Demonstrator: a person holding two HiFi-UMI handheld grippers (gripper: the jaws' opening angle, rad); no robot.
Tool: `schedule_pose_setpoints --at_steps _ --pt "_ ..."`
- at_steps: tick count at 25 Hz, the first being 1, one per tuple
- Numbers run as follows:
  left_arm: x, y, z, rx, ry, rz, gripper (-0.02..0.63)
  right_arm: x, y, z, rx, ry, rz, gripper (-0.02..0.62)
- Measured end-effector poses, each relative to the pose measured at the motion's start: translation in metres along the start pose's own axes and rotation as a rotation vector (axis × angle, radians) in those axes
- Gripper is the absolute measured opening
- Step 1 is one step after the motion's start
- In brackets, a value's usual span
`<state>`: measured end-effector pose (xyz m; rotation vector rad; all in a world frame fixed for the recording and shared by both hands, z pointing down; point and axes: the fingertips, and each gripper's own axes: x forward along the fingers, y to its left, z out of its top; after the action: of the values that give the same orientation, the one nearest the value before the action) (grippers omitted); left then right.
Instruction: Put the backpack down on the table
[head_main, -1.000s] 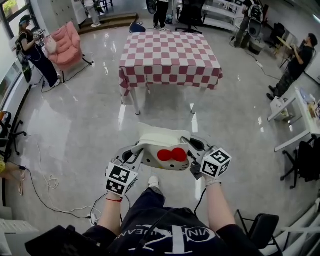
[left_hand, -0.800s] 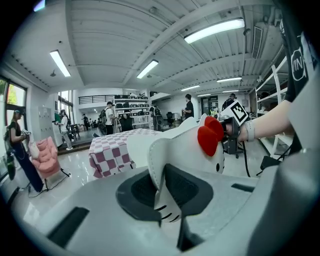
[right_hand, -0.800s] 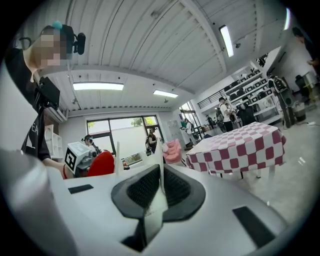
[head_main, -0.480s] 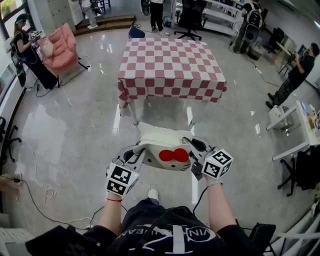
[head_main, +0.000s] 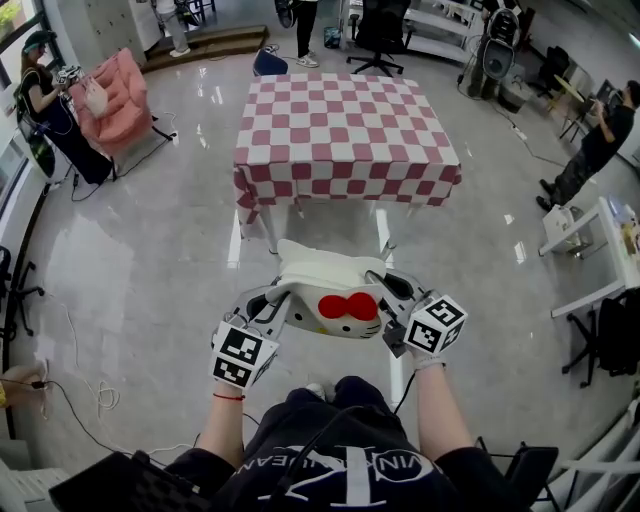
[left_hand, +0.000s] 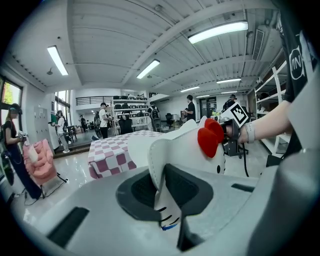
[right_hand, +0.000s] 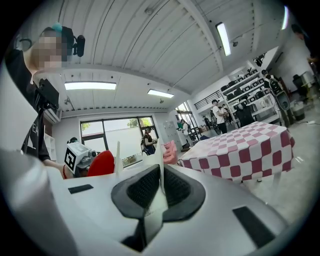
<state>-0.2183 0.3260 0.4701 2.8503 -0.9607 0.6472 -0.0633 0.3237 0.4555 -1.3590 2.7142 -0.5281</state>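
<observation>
Backpack (head_main: 335, 300) hangs in air, near centre, well short of the far checkered table (head_main: 345, 120). Left gripper (left_hand: 161, 192) pinches its white left edge, right gripper (right_hand: 156, 195) pinches the right edge. Risk: a thin edge slips from a clamp while carrying, and the bag drops to the floor.

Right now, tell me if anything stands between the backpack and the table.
Nothing visible does. The backpack is pinched on either side by the left claw and the right claw, and only bare floor lies between it and the checkered table. The pink armchair stands well off to the side.
</observation>
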Motion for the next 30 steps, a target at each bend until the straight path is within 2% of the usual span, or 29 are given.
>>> schedule_pose_setpoints --at_steps 11,24,30 --pt "0.070 0.032 0.019 -0.002 0.009 -0.006 0.044 0.031 -0.070 0.017 0.002 0.006 -0.002 0.016" --pt "0.182 0.084 0.059 -0.006 0.051 -0.008 0.044 0.082 -0.184 0.051 0.045 0.006 0.013 0.015" --pt "0.236 0.103 0.086 -0.023 0.060 0.006 0.044 0.102 -0.241 0.078 0.048 0.016 0.032 0.016"
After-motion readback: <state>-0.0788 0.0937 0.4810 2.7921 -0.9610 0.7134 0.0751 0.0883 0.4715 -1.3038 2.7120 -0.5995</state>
